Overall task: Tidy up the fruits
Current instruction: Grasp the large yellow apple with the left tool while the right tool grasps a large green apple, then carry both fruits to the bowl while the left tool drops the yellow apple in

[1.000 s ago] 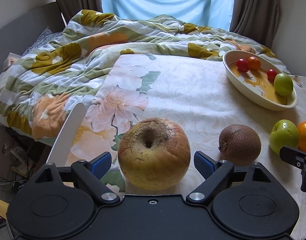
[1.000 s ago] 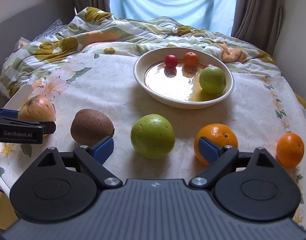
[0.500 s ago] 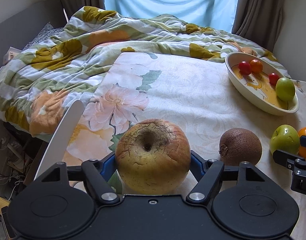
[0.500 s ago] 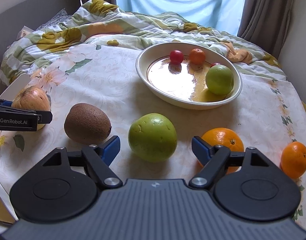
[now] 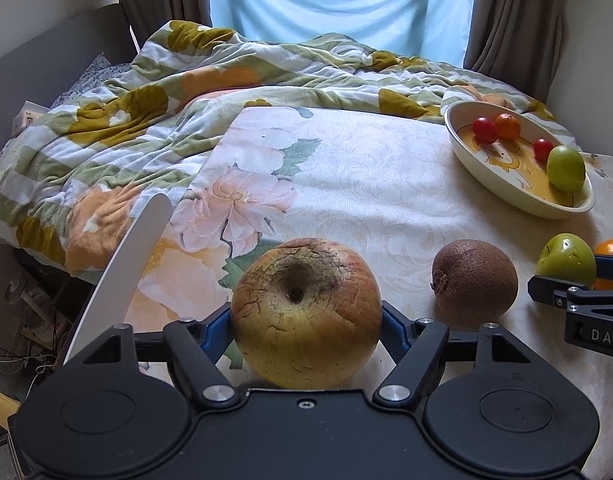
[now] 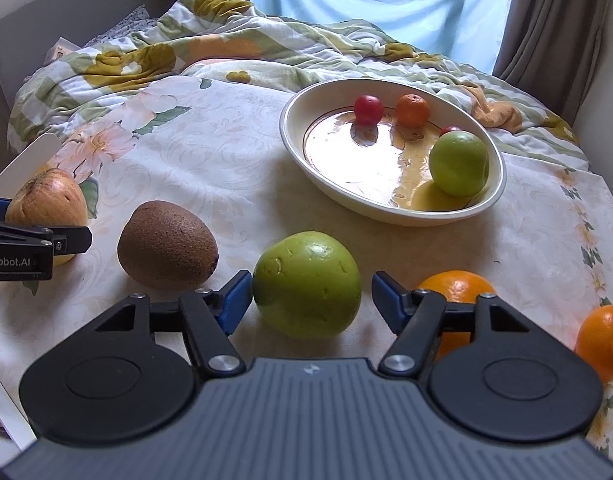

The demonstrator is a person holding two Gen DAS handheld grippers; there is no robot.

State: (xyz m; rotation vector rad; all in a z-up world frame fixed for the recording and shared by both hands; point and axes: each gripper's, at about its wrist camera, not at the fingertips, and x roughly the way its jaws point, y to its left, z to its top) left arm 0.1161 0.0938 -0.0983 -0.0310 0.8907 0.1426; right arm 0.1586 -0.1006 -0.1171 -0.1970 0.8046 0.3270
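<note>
Since earlier, left gripper (image 5: 306, 330) clamps wrinkled apple (image 5: 306, 312) between its pads; right gripper (image 6: 311, 300) unclenched, green fruit (image 6: 306, 285) between fingers. Risk: soft apple slipping when lifted toward bowl (image 5: 486, 178) ahead-right.

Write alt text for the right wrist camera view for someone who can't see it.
The right gripper is open around a green apple on a floral tablecloth. Beyond it a cream bowl holds small fruits; a kiwi lies left, oranges right.

Floral tablecloth (image 6: 234, 168), bowl (image 6: 494, 200), kiwi (image 6: 166, 244), oranges (image 6: 458, 284)
</note>
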